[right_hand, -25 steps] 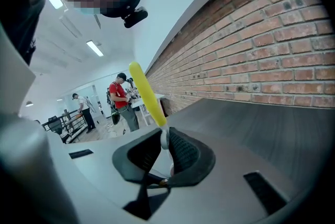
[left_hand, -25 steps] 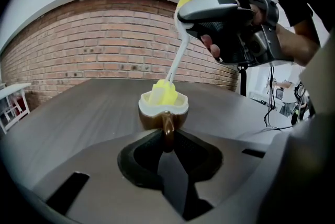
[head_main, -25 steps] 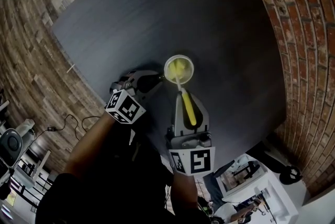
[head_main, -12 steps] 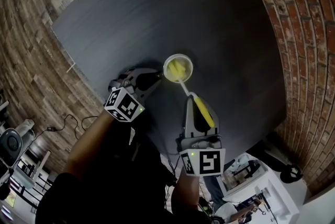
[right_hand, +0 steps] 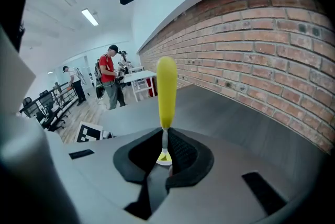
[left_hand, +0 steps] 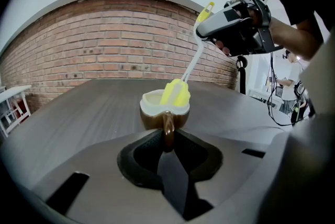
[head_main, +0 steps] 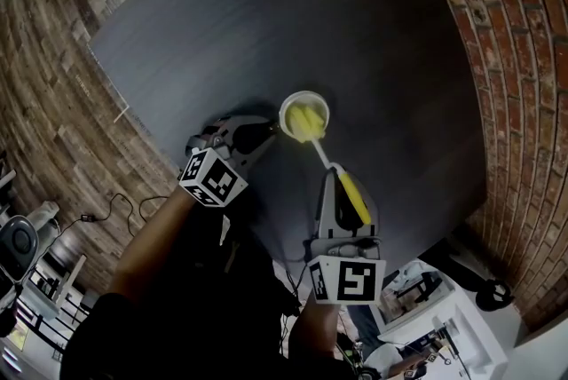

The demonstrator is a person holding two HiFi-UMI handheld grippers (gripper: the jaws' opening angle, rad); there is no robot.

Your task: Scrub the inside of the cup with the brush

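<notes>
Our left gripper [left_hand: 167, 135] is clamped on the handle of the brown cup [left_hand: 180, 119], which stands upright on the dark table [head_main: 266, 14]. Our right gripper [right_hand: 164, 138] pinches the yellow brush [head_main: 355, 199] by its thin shaft, and the brush's head sits inside the cup.

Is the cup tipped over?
No, the cup stands upright on the table, with the brush head in it.

The dark worktop [head_main: 266, 23] adjoins a brick wall [head_main: 524, 59] on the right and a wood-plank floor [head_main: 44, 103] on the left carrying a black cable [head_main: 115, 208], with a white desk [head_main: 417, 316] near right and a person in a red shirt [right_hand: 108, 81] far off.
</notes>
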